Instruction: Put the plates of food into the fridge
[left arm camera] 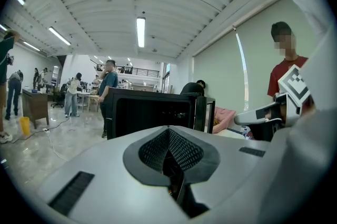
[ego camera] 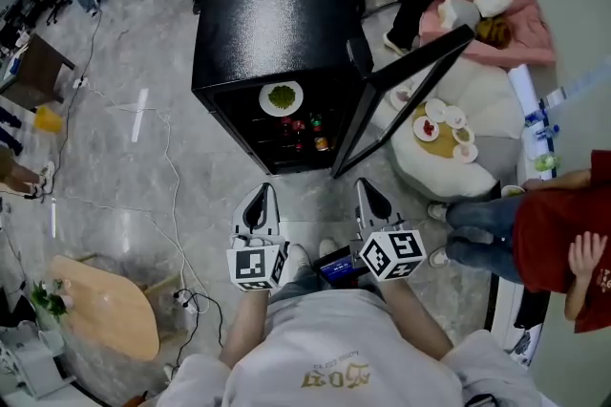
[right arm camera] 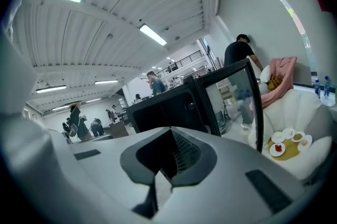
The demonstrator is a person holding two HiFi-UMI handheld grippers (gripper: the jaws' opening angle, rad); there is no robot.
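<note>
Plate (ego camera: 282, 96) in fridge (ego camera: 267, 28) (door (ego camera: 406, 85) ajar)

Left gripper (ego camera: 260, 195): held low and pointing forward, jaws pressed together, nothing between the fingertips. Right gripper (ego camera: 369, 192): parallel alongside, jaws likewise together and empty. Left forearm (ego camera: 244, 327) and right forearm (ego camera: 412, 314) extended forward.

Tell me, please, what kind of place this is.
Probably a big open office or lab, not a home: strip lights on a high ribbed ceiling, people around desks, and a small fridge on the floor.
</note>
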